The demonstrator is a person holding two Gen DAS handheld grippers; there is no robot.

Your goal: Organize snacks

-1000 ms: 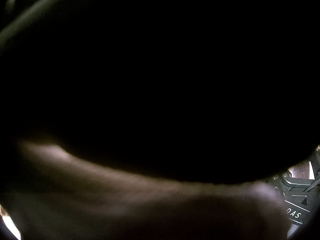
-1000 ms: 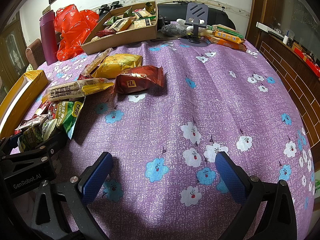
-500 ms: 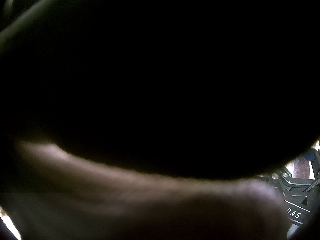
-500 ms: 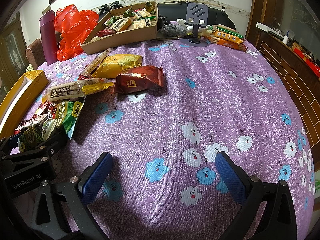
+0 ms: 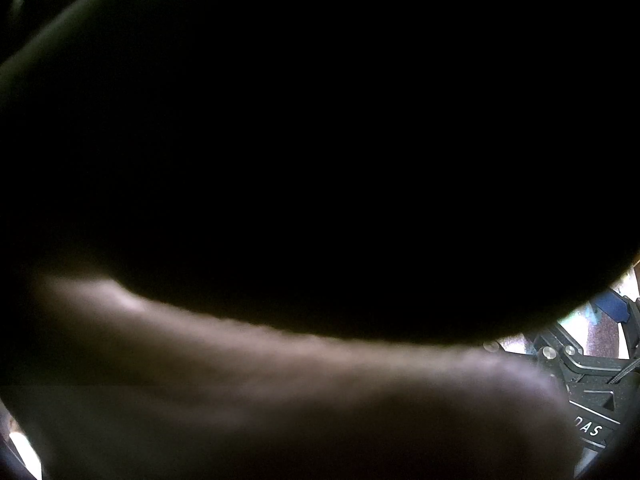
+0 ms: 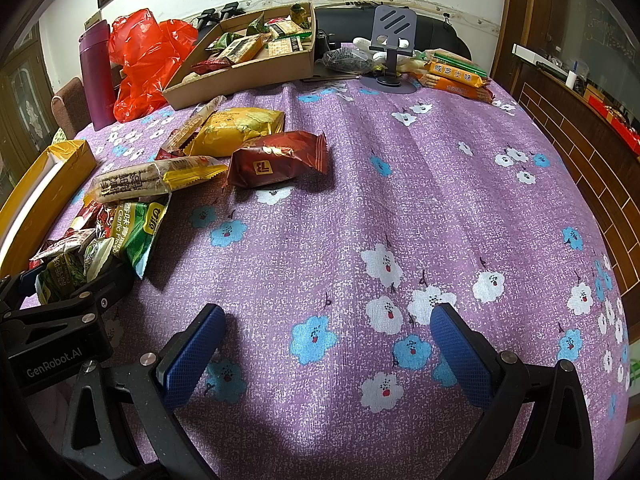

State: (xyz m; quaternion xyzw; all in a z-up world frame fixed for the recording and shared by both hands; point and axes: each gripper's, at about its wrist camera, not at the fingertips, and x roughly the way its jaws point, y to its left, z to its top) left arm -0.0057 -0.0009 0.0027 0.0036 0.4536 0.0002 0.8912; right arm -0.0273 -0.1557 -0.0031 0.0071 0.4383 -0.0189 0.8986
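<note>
My right gripper (image 6: 326, 344) is open and empty, low over the purple flowered tablecloth (image 6: 400, 208). Loose snacks lie to its left and ahead: a dark red packet (image 6: 276, 159), a yellow packet (image 6: 240, 128), a long biscuit pack (image 6: 152, 180) and a green pack (image 6: 138, 228). A cardboard tray (image 6: 248, 64) at the back holds several snacks. The left gripper's body (image 6: 56, 336) rests at the left edge by the snack pile. The left wrist view is almost wholly dark, blocked by something close; only a gripper part (image 5: 592, 380) shows at its right edge.
A yellow box (image 6: 44, 184) lies at the left. A maroon flask (image 6: 96, 76) and red plastic bags (image 6: 144, 56) stand at the back left. A phone stand (image 6: 390, 48) and orange biscuit packs (image 6: 456, 76) are at the back right.
The dark blockage in the left wrist view has shifted slightly, showing a bit more at the right edge. The right view is unchanged.
</note>
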